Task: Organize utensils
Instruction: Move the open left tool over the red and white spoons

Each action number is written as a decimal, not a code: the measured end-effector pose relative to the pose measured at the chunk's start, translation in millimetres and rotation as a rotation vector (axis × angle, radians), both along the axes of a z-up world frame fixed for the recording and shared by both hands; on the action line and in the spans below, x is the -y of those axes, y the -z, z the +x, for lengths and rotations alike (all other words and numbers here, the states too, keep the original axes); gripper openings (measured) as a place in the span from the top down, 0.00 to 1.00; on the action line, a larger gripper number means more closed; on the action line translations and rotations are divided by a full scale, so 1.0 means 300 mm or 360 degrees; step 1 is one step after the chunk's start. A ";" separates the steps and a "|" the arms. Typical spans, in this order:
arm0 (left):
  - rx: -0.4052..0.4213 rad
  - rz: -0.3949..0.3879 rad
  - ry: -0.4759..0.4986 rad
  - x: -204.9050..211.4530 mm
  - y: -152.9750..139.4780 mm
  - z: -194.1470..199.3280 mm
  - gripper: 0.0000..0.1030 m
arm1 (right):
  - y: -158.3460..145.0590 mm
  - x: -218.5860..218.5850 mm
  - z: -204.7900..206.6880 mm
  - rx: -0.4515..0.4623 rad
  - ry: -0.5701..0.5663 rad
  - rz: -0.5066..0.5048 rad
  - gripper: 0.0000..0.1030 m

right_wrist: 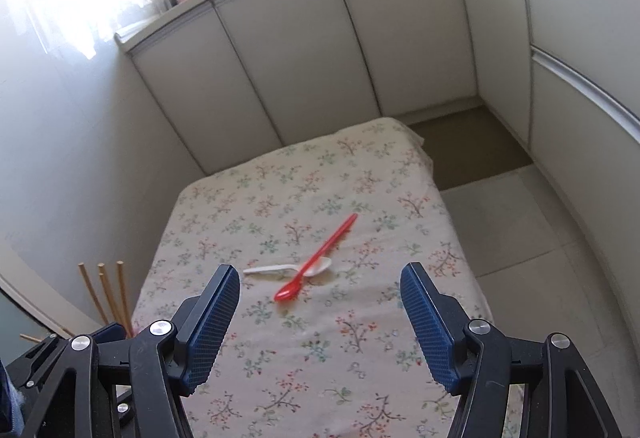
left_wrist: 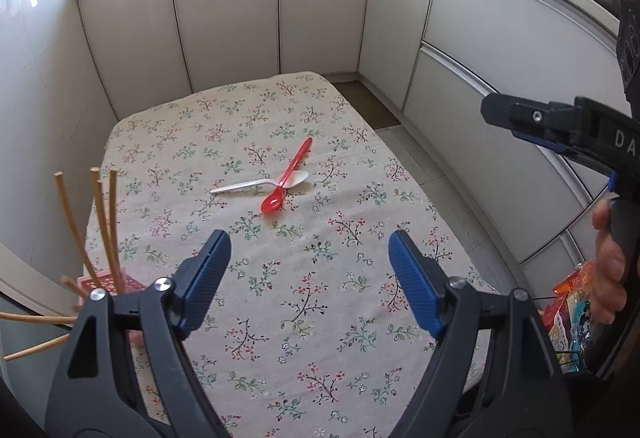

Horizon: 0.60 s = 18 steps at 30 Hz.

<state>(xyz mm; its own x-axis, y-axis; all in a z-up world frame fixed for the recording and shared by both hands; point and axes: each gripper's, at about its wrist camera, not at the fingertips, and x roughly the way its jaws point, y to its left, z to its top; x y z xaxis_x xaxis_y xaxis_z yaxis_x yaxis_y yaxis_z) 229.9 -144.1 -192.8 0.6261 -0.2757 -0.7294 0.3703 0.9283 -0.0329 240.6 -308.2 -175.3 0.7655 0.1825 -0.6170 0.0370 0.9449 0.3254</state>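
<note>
Blue ribbed pads are closest to the lens in both views, and both sets of jaws stand wide apart with nothing between them. So the left gripper [left_wrist: 310,270] and the right gripper [right_wrist: 320,312] are both empty, hovering above the near half of the floral-cloth-covered surface [left_wrist: 280,318].

Straight ahead of both, around the middle of the cloth, lie the two utensils, crossed over each other. In both views the long thin red plastic spoon [left_wrist: 288,175] lies on top of the white plastic spoon [left_wrist: 260,183], crossing just at the neck of the white bowl.

The red one's long axis runs diagonally: bowl toward the grippers and slightly left, handle tip pointing away and to the right. The white one lies almost crosswise, handle out to the left, bowl to the right.

Which gripper is nearer is honestly hard to call; both look about equally far back. I'd guess the red one goes first, since it's on top.

Off at the near left corner, a pink slotted plastic holder [left_wrist: 108,284] already has several wooden chopsticks [left_wrist: 106,226] standing in it, likely the destination.
</note>
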 end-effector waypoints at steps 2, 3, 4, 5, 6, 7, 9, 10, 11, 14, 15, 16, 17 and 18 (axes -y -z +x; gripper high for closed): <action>-0.0016 0.0004 -0.0007 0.020 0.045 0.033 0.21 | 0.030 0.021 0.021 -0.0047 0.0018 -0.0008 0.30; -0.0026 0.0011 -0.0015 0.025 0.070 0.056 0.21 | 0.045 0.027 0.037 -0.0072 0.0024 -0.0010 0.30; -0.0036 0.0016 -0.0019 0.032 0.094 0.078 0.21 | 0.065 0.034 0.054 -0.0101 0.0029 -0.0011 0.30; -0.0042 0.0025 -0.0020 0.037 0.121 0.104 0.21 | 0.085 0.040 0.071 -0.0130 0.0031 -0.0013 0.30; -0.0045 0.0040 -0.0021 0.042 0.147 0.129 0.22 | 0.106 0.046 0.090 -0.0157 0.0029 -0.0015 0.30; -0.0051 0.0060 -0.0029 0.044 0.178 0.159 0.24 | 0.128 0.048 0.111 -0.0180 0.0026 -0.0016 0.30; -0.0081 0.0082 -0.0038 0.048 0.244 0.225 0.33 | 0.176 0.056 0.153 -0.0224 0.0015 -0.0005 0.30; -0.0100 0.0087 -0.0032 0.052 0.278 0.259 0.36 | 0.202 0.060 0.177 -0.0241 0.0007 0.0013 0.30; -0.0119 0.0091 -0.0025 0.056 0.312 0.291 0.41 | 0.226 0.065 0.201 -0.0254 -0.0005 0.0040 0.30; -0.0157 0.0079 -0.0019 0.059 0.400 0.373 0.46 | 0.312 0.068 0.279 -0.0307 -0.0043 0.0122 0.30; -0.0167 0.0066 -0.0033 0.052 0.422 0.395 0.49 | 0.342 0.066 0.305 -0.0325 -0.0063 0.0143 0.31; -0.0173 0.0033 -0.0048 0.042 0.437 0.412 0.50 | 0.372 0.062 0.330 -0.0338 -0.0080 0.0164 0.32; -0.0185 -0.0016 -0.0059 0.028 0.449 0.428 0.50 | 0.400 0.053 0.353 -0.0351 -0.0095 0.0178 0.35; -0.0202 -0.0073 -0.0068 0.015 0.461 0.441 0.51 | 0.430 0.047 0.381 -0.0369 -0.0112 0.0190 0.37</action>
